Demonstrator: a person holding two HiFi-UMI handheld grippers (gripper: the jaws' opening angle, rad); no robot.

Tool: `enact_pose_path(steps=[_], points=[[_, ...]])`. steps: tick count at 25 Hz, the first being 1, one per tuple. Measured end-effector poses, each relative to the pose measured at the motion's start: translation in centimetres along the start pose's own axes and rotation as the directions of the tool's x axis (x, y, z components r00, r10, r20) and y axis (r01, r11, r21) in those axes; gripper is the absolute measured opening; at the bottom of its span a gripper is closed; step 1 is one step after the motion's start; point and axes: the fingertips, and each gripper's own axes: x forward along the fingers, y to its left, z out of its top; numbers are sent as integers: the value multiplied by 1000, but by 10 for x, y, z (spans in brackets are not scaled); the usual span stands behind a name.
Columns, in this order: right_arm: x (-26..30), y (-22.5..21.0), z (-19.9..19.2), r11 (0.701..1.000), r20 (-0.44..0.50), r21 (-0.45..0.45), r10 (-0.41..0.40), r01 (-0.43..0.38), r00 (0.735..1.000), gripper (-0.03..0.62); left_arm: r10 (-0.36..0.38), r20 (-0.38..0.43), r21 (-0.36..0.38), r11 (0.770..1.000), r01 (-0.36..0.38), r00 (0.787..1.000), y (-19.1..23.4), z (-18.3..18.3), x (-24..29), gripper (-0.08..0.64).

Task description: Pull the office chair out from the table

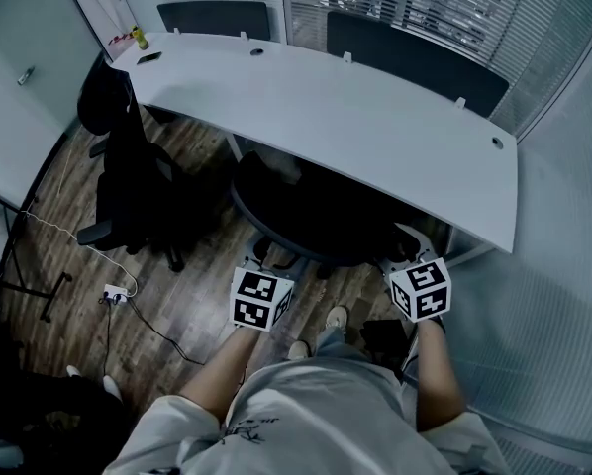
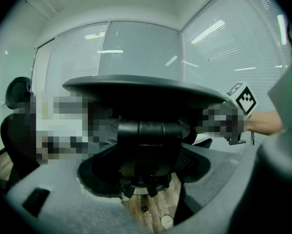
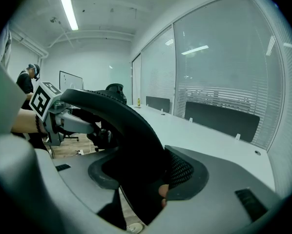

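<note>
The left gripper (image 2: 146, 165) has its jaws closed on the back of the office chair (image 1: 316, 216). The black frame and mesh fill the gap from one grey jaw to the other. The right gripper (image 3: 143, 173) also has its jaws shut on the chair, clamped on the curved black top rim, and the mesh presses against the right-hand jaw.

In the head view the two grippers sit at the near edge of the chair back, one towards its left end and one towards its right. The chair's seat is tucked under the near side of the white table (image 1: 375, 127), and its back faces the person.

Each gripper carries a cube (image 1: 261, 300) printed with black-and-white square patterns, which hold no letters. The person's pale shirt (image 1: 306, 414) has a dark print at the chest that is too small to read.

A second black chair (image 1: 128, 186) stands on the wooden floor (image 1: 192, 310) at the table's left end, well apart from the first. A small yellow bottle (image 1: 138, 38) stands on the far left corner of the table, and its label cannot be read. A flat dark thing (image 1: 149, 57) lies just beside the bottle. A white power strip (image 1: 116, 294) with its cable lies on the floor at the left.
</note>
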Motion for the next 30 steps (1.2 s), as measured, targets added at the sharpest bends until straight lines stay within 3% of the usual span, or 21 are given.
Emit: enact_pose_path(steps=[30], points=[[-42, 94, -17, 999, -9, -36, 30, -30, 1000, 204, -42, -8, 28, 999, 43, 999, -6, -40, -92, 319]])
